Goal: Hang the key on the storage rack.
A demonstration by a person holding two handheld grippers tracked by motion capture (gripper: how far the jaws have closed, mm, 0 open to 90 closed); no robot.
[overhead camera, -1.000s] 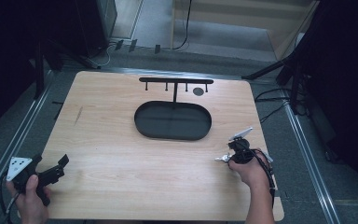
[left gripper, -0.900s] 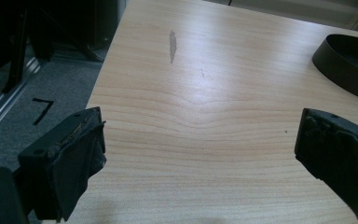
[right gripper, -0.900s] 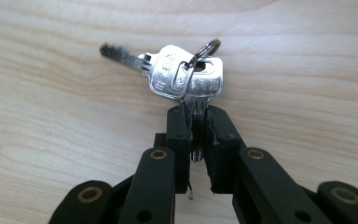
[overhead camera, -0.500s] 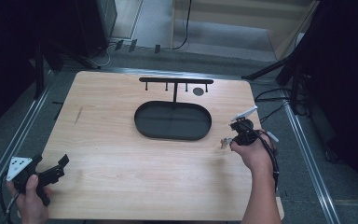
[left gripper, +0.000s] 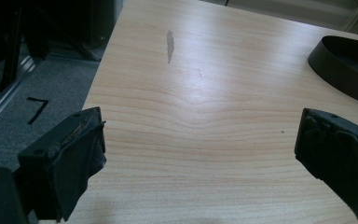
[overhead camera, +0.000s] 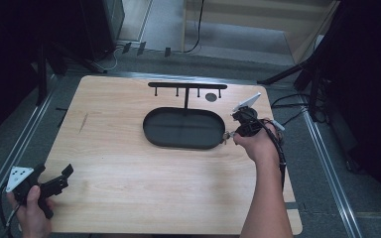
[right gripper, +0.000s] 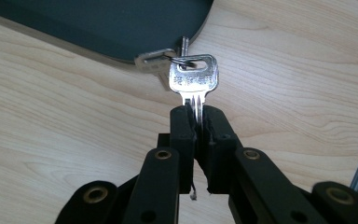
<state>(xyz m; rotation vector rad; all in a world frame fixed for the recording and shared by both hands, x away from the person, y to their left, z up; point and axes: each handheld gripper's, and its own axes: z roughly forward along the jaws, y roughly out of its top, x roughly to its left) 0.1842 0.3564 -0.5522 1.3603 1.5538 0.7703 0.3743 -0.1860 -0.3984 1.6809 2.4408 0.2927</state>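
The right gripper (right gripper: 196,122) pinches the blade of a silver key (right gripper: 193,80) between its two black jaws, which stand closed on it; the key's head points forward, away from the jaws, so its long axis runs in line with the gripper. A small ring (right gripper: 186,59) through the head carries a second key (right gripper: 154,63) that hangs off to one side, just at the rim of the dark oval tray (overhead camera: 181,143). In the high view the right gripper (overhead camera: 234,132) sits at the tray's right end, the key bunch (overhead camera: 225,135) held just beside that rim and low over the wooden table (overhead camera: 129,163). Beyond the tray stands a black key rack (overhead camera: 187,86), a crossbar on a post with short pegs hanging from it; it lies forward and to the left of the held keys, well apart from them. The right hand (overhead camera: 256,144) is much the nearer to it, its forearm reaching up from the near edge. Judging by this, the ring would have to be lifted and turned to meet a peg. The left gripper (overhead camera: 54,179) rests at the near left corner, its jaws spread wide on nothing.
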